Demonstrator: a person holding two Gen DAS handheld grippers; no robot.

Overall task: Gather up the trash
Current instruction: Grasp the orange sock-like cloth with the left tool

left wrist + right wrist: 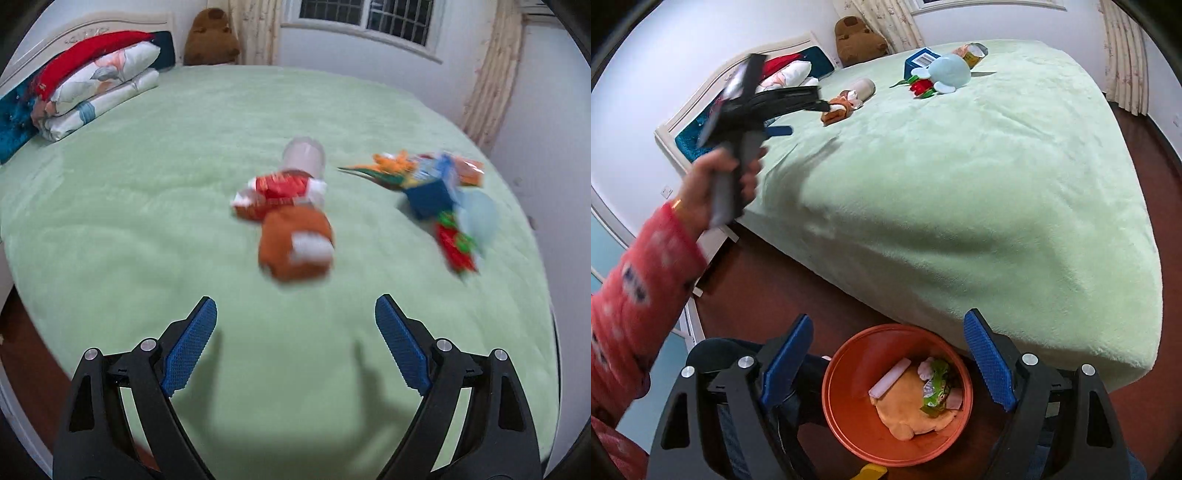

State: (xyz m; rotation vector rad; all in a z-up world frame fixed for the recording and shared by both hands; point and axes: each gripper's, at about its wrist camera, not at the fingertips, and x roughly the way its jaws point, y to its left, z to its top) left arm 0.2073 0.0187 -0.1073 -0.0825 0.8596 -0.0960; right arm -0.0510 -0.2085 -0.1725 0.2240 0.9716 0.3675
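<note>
On the green bed [184, 221] lies a clear bottle with a red label [295, 177], with a brown and white bundle [295, 247] in front of it. To the right is a heap with a blue box [430, 195], orange wrappers [395, 166] and a red-green wrapper [456, 243]. My left gripper [295, 301] hangs open and empty above the bed, short of the bundle. In the right wrist view, my right gripper [889, 317] is open and empty over an orange bin [849, 406] on the floor, which holds wrappers and a tan piece. The left gripper [803, 116] shows there too, held in a hand [716, 177].
Folded pillows [99, 85] and a brown plush toy [210, 37] sit at the headboard. A pale blue plush [951, 72] lies by the heap. Curtains [495, 74] hang on the far wall. Dark wooden floor [1137, 166] surrounds the bed, and the bin stands beside the bed's corner.
</note>
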